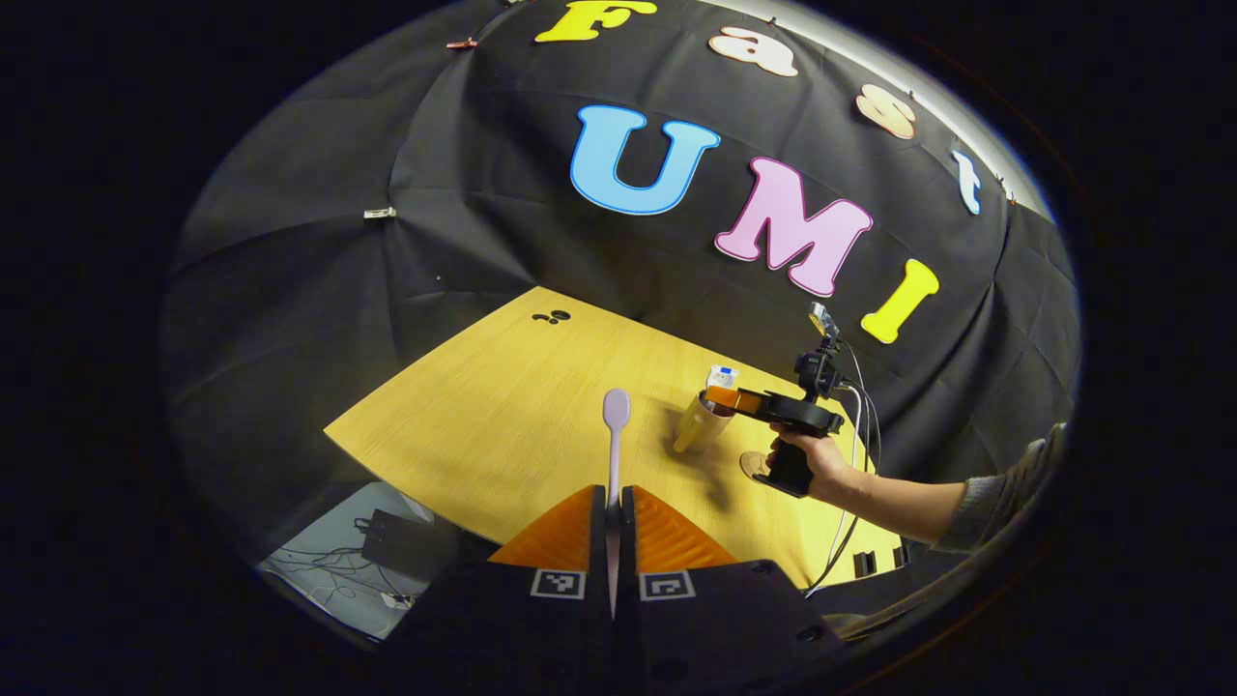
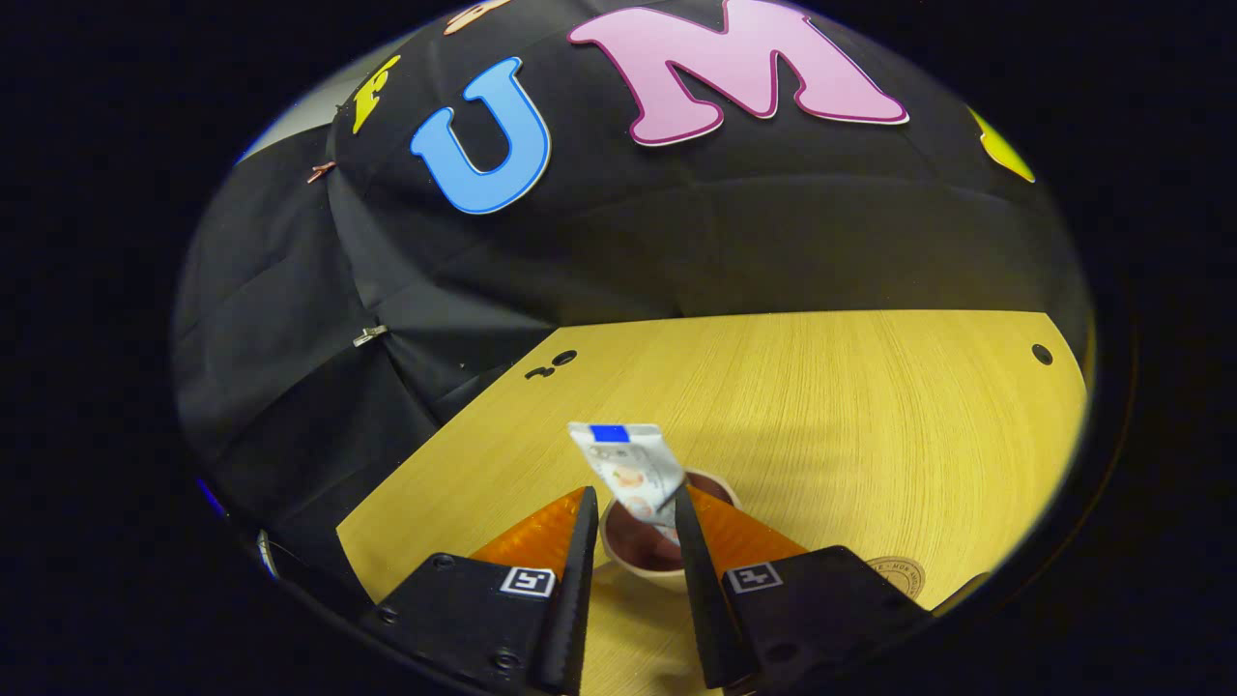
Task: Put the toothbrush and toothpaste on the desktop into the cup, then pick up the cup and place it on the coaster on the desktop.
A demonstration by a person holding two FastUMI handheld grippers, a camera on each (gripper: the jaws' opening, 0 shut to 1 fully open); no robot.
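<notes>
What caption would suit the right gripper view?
Toothpaste tube standing in the cup, between the open right claw.

Place: a recording booth, not a lived-in home.
Walls: black cloth is clipped up in folds all around me.
Work surface: a pale wooden desktop sits in front of me.
Beyond the desk: cables and a dark box lie on the floor.

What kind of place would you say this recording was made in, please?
Probably a staged recording booth rather than a real bathroom: black cloth wall behind a bare wooden desktop, with only a cup, toothpaste, toothbrush and coaster as props.
</notes>
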